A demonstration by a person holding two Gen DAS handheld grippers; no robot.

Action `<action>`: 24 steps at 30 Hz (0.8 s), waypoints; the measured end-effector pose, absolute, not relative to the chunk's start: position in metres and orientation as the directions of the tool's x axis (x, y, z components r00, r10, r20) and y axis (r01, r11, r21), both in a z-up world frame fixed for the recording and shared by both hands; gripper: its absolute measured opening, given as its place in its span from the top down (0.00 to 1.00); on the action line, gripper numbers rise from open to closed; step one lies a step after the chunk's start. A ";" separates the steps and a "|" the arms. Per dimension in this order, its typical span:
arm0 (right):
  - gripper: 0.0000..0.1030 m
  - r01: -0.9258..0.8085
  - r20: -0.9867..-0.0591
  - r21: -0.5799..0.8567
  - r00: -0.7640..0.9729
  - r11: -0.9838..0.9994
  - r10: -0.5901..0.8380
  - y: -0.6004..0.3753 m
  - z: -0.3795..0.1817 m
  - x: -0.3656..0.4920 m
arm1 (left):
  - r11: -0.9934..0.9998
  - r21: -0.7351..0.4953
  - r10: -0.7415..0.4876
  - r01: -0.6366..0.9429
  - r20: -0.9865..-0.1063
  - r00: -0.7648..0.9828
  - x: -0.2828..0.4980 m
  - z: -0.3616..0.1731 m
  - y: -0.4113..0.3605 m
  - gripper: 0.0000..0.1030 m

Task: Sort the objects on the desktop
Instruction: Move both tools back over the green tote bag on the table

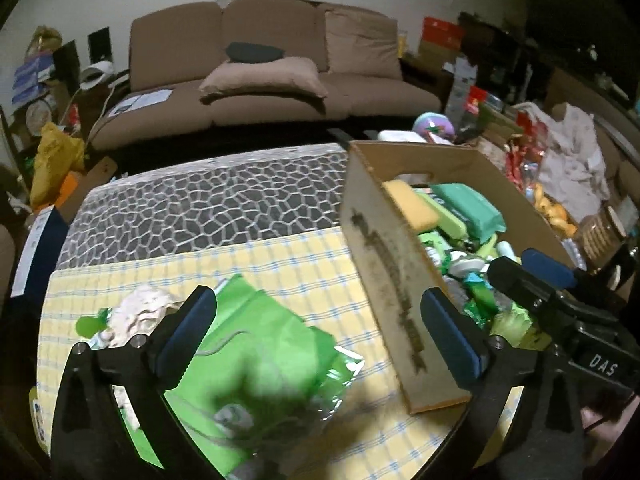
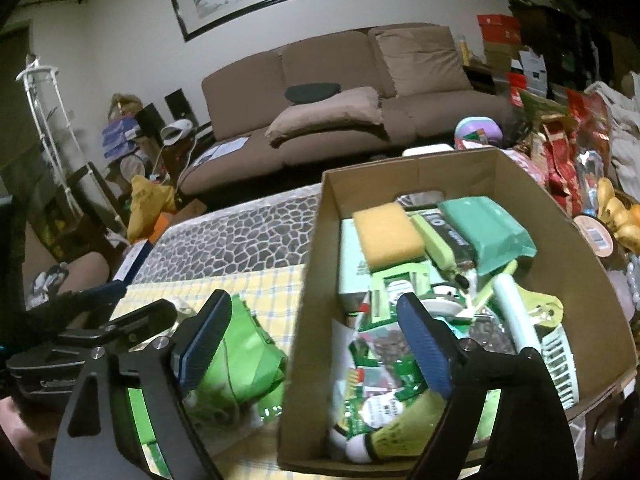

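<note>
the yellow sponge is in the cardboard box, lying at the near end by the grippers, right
Not quite. The yellow sponge is in the cardboard box, but at the far end, close to the wall with the handle cut-out, not by the grippers. The right wrist view shows it.

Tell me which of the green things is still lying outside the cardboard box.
The bright green plastic bag, lying on the yellow checked cloth left of the cardboard box. The other green items sit inside it.

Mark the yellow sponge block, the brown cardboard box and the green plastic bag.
yellow sponge block (image 2: 387, 231), right wrist view, top face.
brown cardboard box (image 2: 310, 280), right wrist view, left wall.
green plastic bag (image 1: 264, 328), left wrist view, middle.
</note>
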State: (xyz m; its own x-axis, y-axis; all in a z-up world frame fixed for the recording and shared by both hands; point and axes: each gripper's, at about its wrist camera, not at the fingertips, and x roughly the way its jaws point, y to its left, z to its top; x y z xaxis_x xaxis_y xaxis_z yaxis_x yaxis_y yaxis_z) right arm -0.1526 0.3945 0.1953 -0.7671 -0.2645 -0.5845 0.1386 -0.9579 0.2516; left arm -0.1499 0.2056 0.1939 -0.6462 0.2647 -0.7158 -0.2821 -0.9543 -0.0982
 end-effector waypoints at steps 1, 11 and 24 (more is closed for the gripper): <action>0.13 0.144 -0.589 0.245 -0.764 -0.959 -0.265 0.389 0.195 -0.153 | -0.957 -0.095 0.258 -0.275 -0.717 -0.648 -0.149 0.194 0.201 0.00; 0.00 0.224 -0.622 0.194 -0.725 -0.955 -0.296 0.337 0.190 -0.160 | -0.975 -0.094 0.206 -0.201 -0.726 -0.656 -0.144 0.190 0.148 0.00; 0.00 0.294 -0.653 0.151 -0.688 -0.944 -0.318 0.266 0.180 -0.169 | -0.990 -0.100 0.143 -0.102 -0.734 -0.663 -0.140 0.180 0.072 0.00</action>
State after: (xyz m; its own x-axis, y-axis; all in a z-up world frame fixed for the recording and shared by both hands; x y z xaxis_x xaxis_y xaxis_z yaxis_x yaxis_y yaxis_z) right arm -0.1693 0.2659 0.1799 -0.6878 -0.3181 -0.6526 0.2937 -0.9440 0.1505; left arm -0.1395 0.0719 0.1801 -0.6634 0.1429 -0.7345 -0.1021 -0.9897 -0.1003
